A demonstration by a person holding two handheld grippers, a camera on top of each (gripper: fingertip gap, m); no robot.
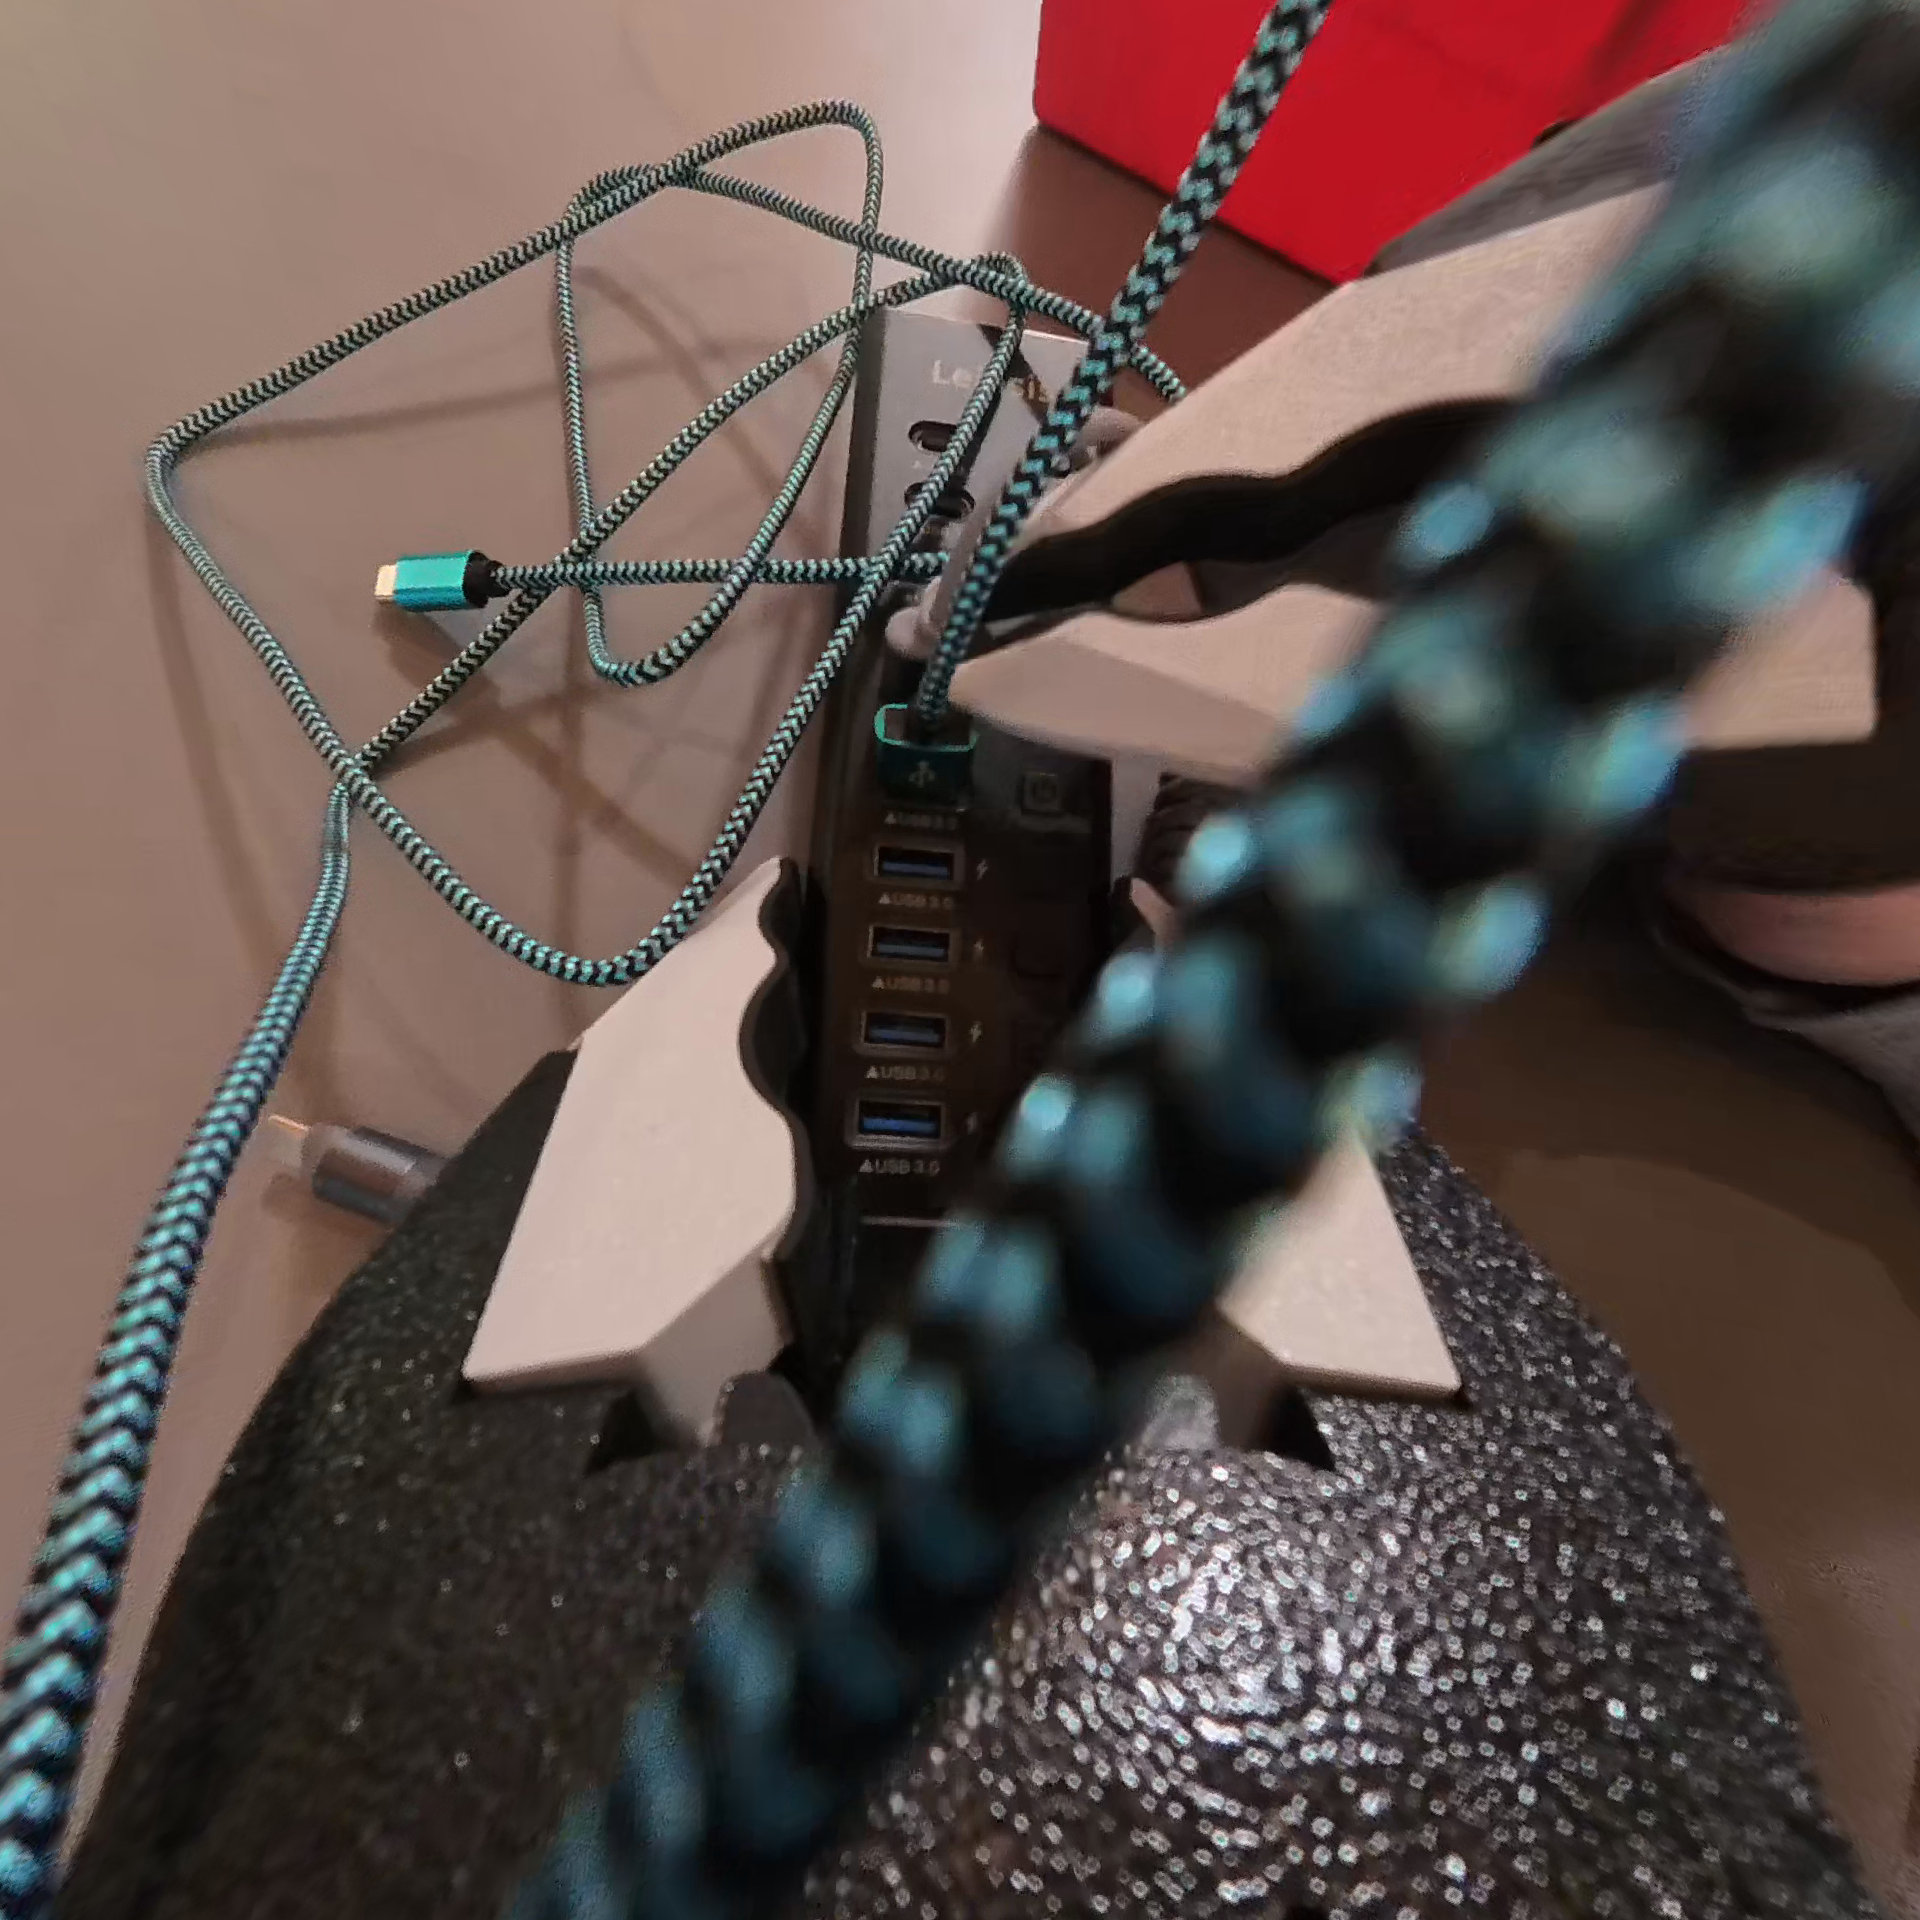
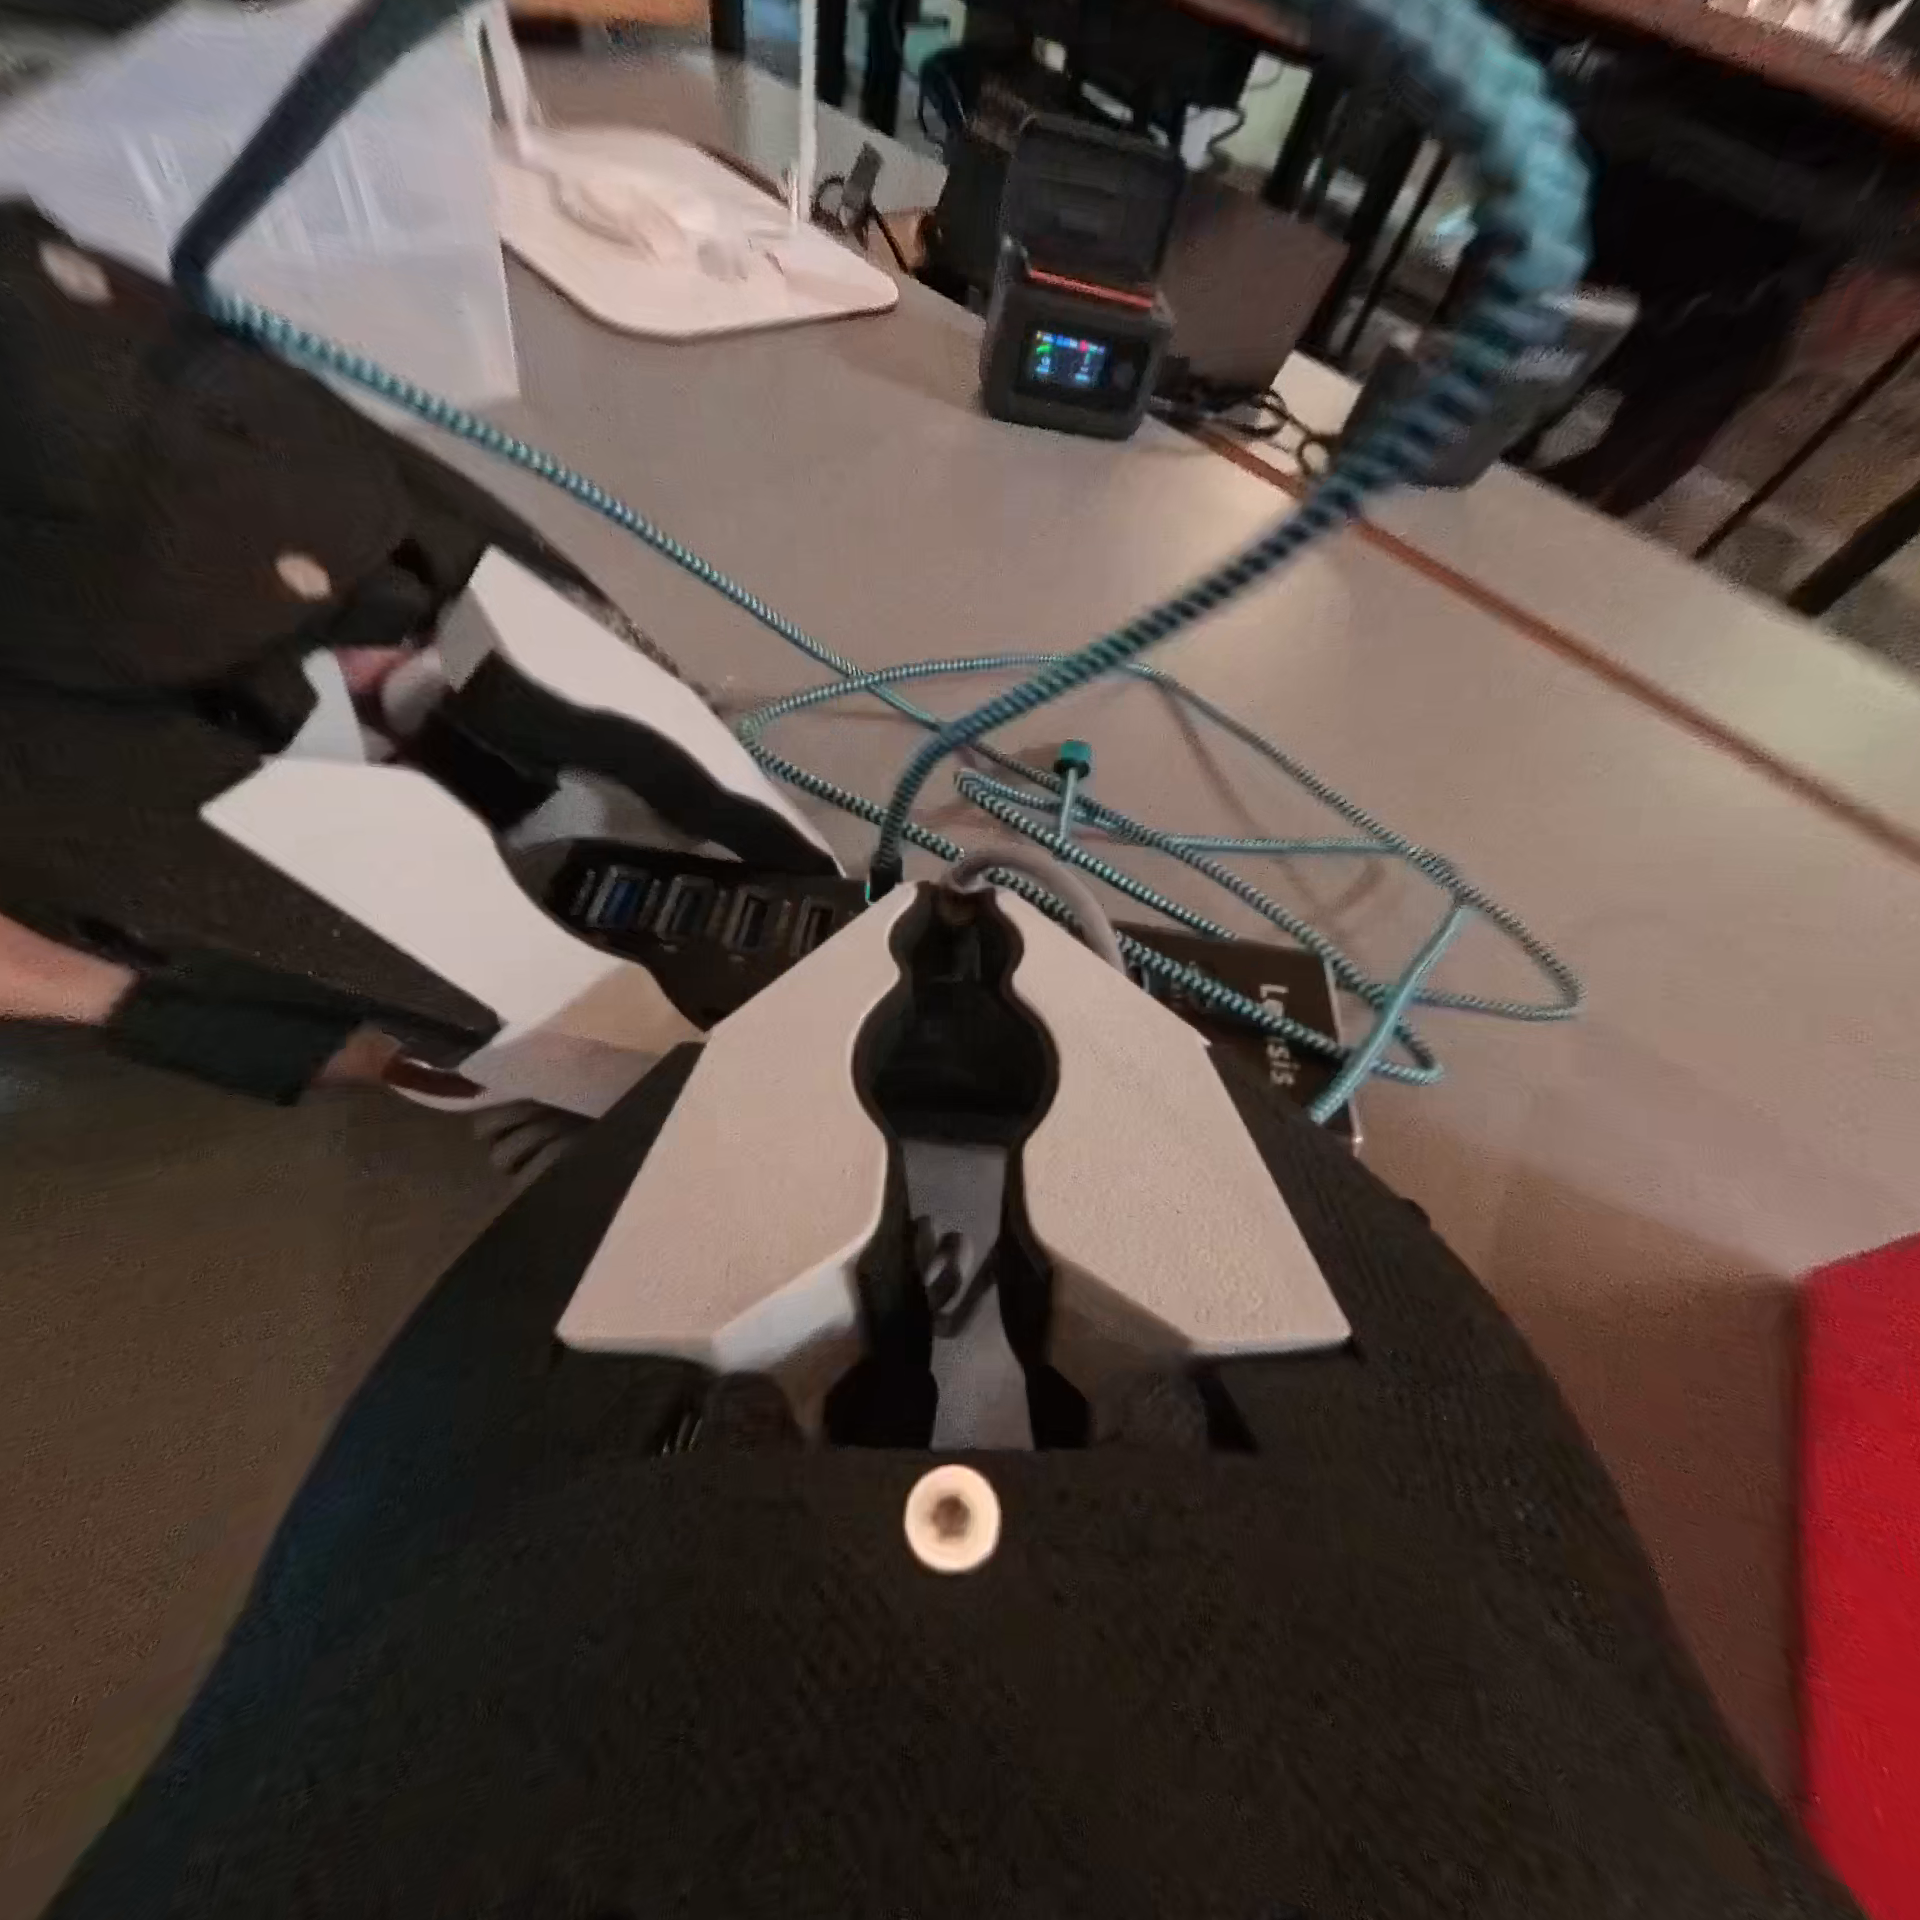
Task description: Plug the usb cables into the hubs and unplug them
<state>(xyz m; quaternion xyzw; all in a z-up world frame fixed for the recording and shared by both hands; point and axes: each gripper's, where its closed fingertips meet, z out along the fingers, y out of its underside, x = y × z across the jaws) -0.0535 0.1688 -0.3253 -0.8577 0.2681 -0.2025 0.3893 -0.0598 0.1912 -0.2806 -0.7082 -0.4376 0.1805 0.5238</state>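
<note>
Left wrist view showed the left tongs [image 1: 956,1039] clamping the hub [image 1: 914,997]; right tongs [image 2: 951,914], nearly closed, gripped a grey cable [image 2: 1081,909], apparently unplugging; next, pull straight.

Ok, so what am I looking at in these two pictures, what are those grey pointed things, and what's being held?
No robot: a person holds a two-finger gripper in each hand, each with a camera looking along its grey fingers. In the left wrist view, the left gripper clamps a dark USB hub on the table. In the right wrist view, the right gripper seems shut on the teal braided cable just above its plug, seated in the hub. More cable lies looped beside.
</note>
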